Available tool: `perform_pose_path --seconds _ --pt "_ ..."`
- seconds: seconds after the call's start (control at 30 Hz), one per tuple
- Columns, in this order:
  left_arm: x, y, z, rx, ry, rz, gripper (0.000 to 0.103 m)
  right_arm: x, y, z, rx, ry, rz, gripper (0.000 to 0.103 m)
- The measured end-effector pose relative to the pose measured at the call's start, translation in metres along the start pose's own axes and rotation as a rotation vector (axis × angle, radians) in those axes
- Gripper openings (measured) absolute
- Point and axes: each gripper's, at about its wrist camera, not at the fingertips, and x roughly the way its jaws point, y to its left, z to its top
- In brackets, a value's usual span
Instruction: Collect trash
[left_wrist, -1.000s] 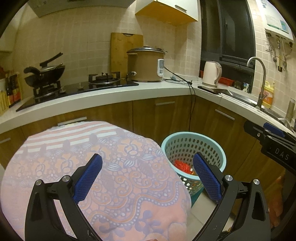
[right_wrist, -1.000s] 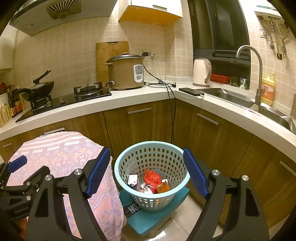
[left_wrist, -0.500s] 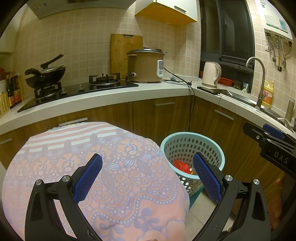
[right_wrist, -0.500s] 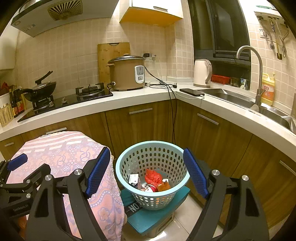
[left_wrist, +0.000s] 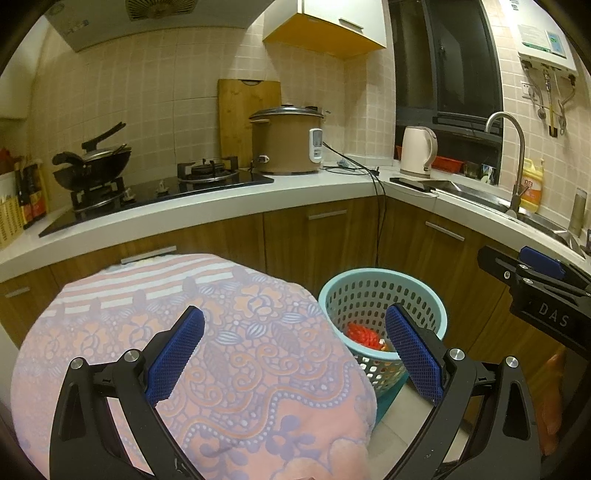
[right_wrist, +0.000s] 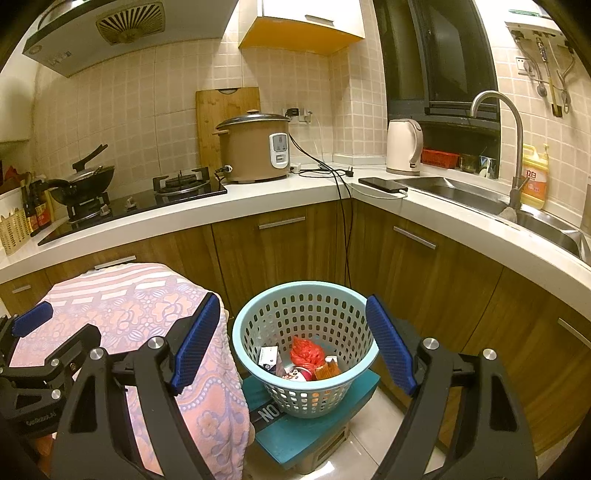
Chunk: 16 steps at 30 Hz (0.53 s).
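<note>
Pale blue plastic: a perforated basket is the landmark in the left wrist view, low and right of centre against the wooden cupboards. The left tongs stand wide with nothing between the blue pads. Just left of the basket lies a surface draped in a pink patterned cloth, and no trash shows on it. Something red lies inside the basket. To the right of the basket, the side of the right tongs juts in from the frame edge.

In the right wrist view the basket sits almost centred between the pads of the right tongs, which also stand wide and hold nothing. It rests on a teal stool. In its bottom lie a crumpled red bag, a small white carton and an orange wrapper. The cloth is just left of the basket, with the left tongs above its near left edge.

All visible trash appears to be in the basket already, so the step seems to be finding another piece. To do it well, scan the cloth, the floor and the counter behind the basket with both tongs spread, then close on one piece only.
</note>
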Motion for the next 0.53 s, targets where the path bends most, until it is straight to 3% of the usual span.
perform_pose_path --seconds 0.2,0.4,0.53 --pt "-0.0013 0.0006 -0.0005 -0.008 -0.007 0.017 0.095 -0.0022 -0.0015 -0.0002 0.004 -0.002 0.002 0.077" --pt "0.0045 0.0061 -0.0004 -0.045 0.047 -0.032 0.095 -0.0044 -0.001 -0.0001 0.003 -0.002 0.001 0.077" --pt "0.0015 0.0068 -0.001 -0.044 0.04 -0.03 0.095 -0.004 -0.0011 -0.0002 0.004 -0.002 0.001 0.077"
